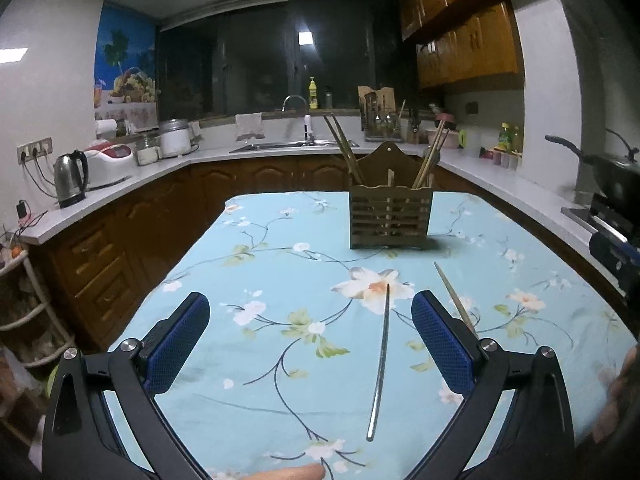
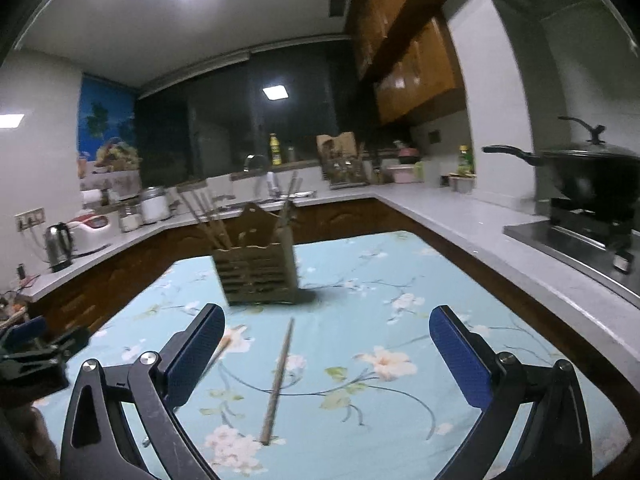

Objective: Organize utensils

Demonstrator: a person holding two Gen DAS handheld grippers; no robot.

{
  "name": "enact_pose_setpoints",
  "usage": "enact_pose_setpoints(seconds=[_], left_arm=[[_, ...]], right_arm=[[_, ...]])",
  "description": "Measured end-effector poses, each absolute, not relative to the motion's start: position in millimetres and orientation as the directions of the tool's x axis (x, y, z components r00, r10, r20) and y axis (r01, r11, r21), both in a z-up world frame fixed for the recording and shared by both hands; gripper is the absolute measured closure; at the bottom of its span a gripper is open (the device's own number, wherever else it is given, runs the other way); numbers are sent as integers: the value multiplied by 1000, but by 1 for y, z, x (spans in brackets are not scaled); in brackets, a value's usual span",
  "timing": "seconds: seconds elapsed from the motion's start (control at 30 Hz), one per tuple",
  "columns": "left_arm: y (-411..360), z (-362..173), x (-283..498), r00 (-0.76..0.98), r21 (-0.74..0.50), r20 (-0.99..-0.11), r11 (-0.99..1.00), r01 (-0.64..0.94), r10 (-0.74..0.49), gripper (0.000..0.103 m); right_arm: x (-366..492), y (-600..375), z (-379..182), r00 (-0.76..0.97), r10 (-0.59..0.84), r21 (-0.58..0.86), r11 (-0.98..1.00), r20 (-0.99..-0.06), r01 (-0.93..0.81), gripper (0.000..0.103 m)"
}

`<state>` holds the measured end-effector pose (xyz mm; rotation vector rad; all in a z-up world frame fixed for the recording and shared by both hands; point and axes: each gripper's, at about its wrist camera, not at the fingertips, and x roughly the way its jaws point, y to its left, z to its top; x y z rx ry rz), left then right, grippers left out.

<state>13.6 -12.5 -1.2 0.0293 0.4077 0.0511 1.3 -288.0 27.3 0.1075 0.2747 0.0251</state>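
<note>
On the flowered tablecloth (image 1: 248,264), your wooden holder (image 1: 390,216) stands toward the far edge, chopsticks (image 1: 346,152) already upright inside. Nearer you than the holder, two loose chopsticks remain: a metal one (image 1: 382,360) and a wooden one (image 1: 456,300) beside it. Your left gripper (image 1: 310,344) and right gripper (image 2: 326,356) both hover spread wide, pinching nothing. Sorting looks partly done.

Right gripper (image 2: 326,344) jaws spread wide, nothing between the pads. One chopstick (image 2: 278,380) lies flat on the floral tablecloth (image 2: 400,280) between them. Slatted wooden holder (image 2: 258,274) stands beyond, chopsticks upright inside.
</note>
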Motion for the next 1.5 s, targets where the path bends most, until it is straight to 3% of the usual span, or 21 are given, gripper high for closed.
enact_pose_setpoints(seconds=[0.7, 1.5], left_arm=[[-13, -11, -1, 941, 47, -324, 995, -85, 96, 0], [-12, -17, -4, 947, 39, -307, 995, -91, 99, 0]], right_arm=[[-14, -270, 8, 975, 152, 64, 988, -163, -143, 0], [-10, -284, -5, 976, 135, 89, 989, -174, -121, 0]])
